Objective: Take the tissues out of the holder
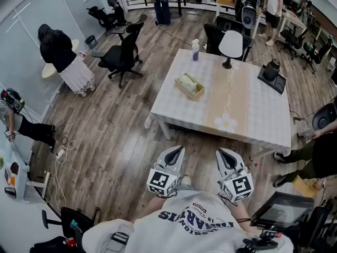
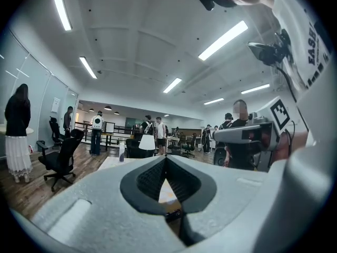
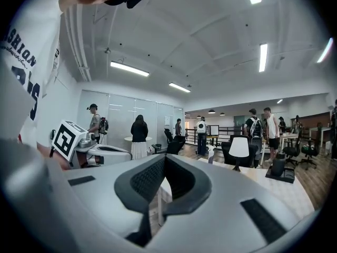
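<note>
Pose: L tool (image 1: 178, 149) & R tool (image 1: 221, 152) level, side by side, both closed, empty.

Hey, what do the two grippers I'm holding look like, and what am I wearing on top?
The left gripper and right gripper match: pale grey moulded shells tapering to a pointed nose, with black ribbed pads lining the jaws. Each carries a white cube printed with black square markers at its back end. You wear a white T-shirt with dark blue lettering.
</note>
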Available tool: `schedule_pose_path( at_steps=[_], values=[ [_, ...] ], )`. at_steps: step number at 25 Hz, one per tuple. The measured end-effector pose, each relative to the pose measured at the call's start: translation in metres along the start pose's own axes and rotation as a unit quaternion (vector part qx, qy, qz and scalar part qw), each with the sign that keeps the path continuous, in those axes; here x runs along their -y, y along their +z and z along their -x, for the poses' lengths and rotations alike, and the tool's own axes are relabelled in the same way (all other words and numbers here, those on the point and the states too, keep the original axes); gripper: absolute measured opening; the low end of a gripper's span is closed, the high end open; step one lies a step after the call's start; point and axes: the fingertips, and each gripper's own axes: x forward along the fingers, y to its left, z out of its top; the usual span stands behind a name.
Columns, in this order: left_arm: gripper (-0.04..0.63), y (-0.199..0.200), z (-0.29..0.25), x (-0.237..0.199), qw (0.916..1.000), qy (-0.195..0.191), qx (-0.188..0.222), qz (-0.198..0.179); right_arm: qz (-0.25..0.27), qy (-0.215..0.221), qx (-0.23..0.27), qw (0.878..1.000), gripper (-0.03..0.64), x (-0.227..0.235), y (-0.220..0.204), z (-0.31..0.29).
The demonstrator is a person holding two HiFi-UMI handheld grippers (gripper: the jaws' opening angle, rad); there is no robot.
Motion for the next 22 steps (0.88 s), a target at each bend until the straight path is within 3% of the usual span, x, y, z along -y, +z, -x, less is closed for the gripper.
schedule_pose_path(
  at_steps=[8, 22],
  values=[
    [0.002, -0.002, -0.02, -0.046, 0.9999, -0.005, 0.011, -0.005, 0.0, -0.006, -0.004, 1.0, 0.009, 0.002, -0.003, -0.048],
    [0.002, -0.001, -0.05, -0.074, 0.9998, -0.016, 0.009, -0.003, -0.029, -0.018, -0.027, 0.999, 0.009, 0.025, -0.014, -0.087]
  ],
)
